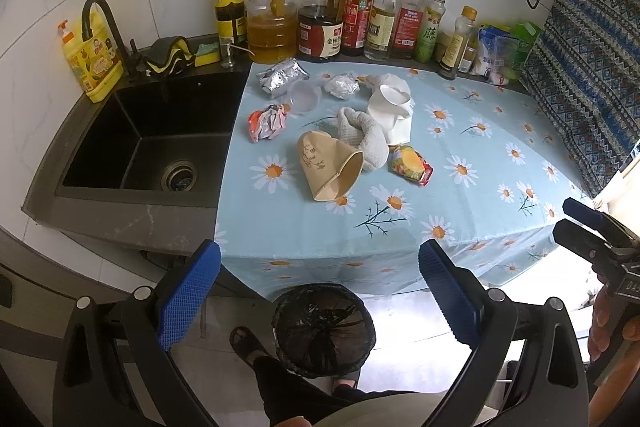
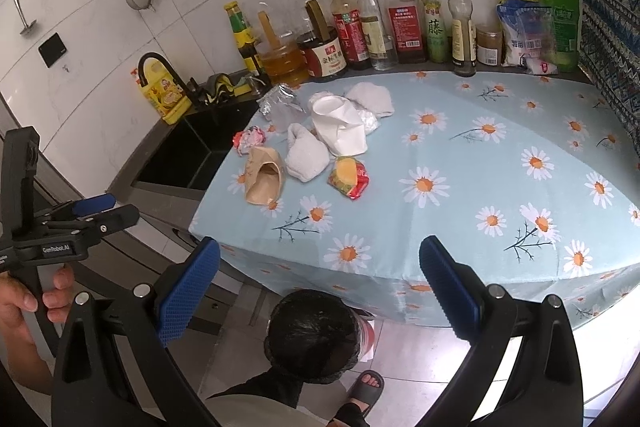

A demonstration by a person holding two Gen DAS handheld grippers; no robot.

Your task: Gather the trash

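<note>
Trash lies on the daisy tablecloth [image 1: 480, 187]: a crushed brown paper cup [image 1: 326, 167] [image 2: 264, 177], a white cloth wad [image 1: 366, 137], a crushed white cup [image 1: 392, 107] [image 2: 340, 123], a yellow-red wrapper [image 1: 410, 165] [image 2: 348, 177], a red-white wrapper ball [image 1: 266, 121], foil pieces [image 1: 280, 77] and a clear lid [image 1: 304, 99]. A bin with a black bag [image 1: 324, 331] [image 2: 314, 335] stands on the floor below the table edge. My left gripper [image 1: 320, 299] is open and empty above the bin. My right gripper [image 2: 320, 299] is open and empty, also above the bin.
A black sink [image 1: 148, 143] with a tap lies left of the table. Oil and sauce bottles [image 1: 320, 15] line the back wall, with bags [image 1: 504, 51] at the right. A patterned curtain [image 1: 592, 67] hangs at the right. A sandalled foot [image 2: 366, 389] stands by the bin.
</note>
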